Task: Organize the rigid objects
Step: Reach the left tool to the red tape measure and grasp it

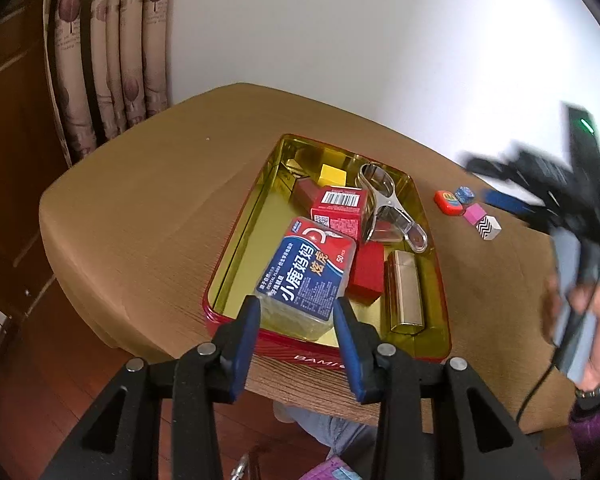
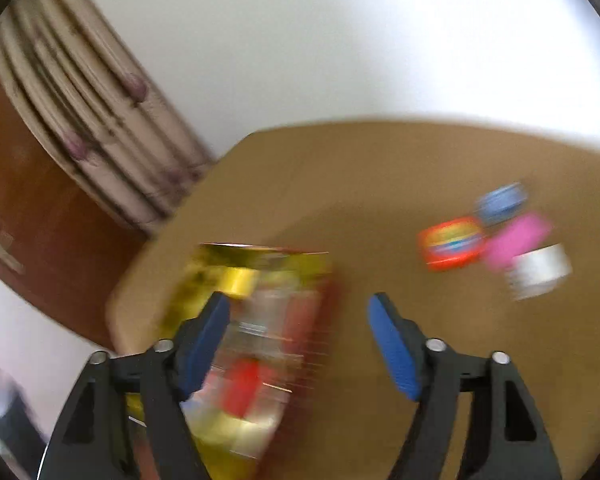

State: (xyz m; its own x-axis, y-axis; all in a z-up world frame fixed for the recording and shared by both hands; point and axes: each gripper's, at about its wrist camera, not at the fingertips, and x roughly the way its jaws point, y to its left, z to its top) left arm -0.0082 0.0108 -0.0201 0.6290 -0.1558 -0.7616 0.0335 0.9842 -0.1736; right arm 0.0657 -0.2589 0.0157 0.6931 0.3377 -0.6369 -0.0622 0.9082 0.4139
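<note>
On the left of the scene a patterned curtain hangs beside the white wall, past the far left corner of the brown table. The landmark is the red tin tray with a gold lining, which stands open on the table.

The left gripper reaches over the tray's near wall, its blue pads clamped on the near end of a clear dental floss pick box with a blue and red label; the box lies tilted in the tray's near left part. Behind the box, toward the tray's far wall, sit a red carton with a barcode, a yellow block and a dark red box. To the right of the floss box lie a flat red box and a gold lighter-like case, the case along the tray's right wall. A metal and clear plastic clip rests in the tray's far right part.

Right of the tray, on the bare table, four small pieces cluster together: an orange-red eraser, a blue die, a pink cube and a black-and-white zigzag cube.

The right gripper, blurred, hangs over the tray's right side with its jaws standing wide apart and nothing between them. A hand holds it at the far right.
</note>
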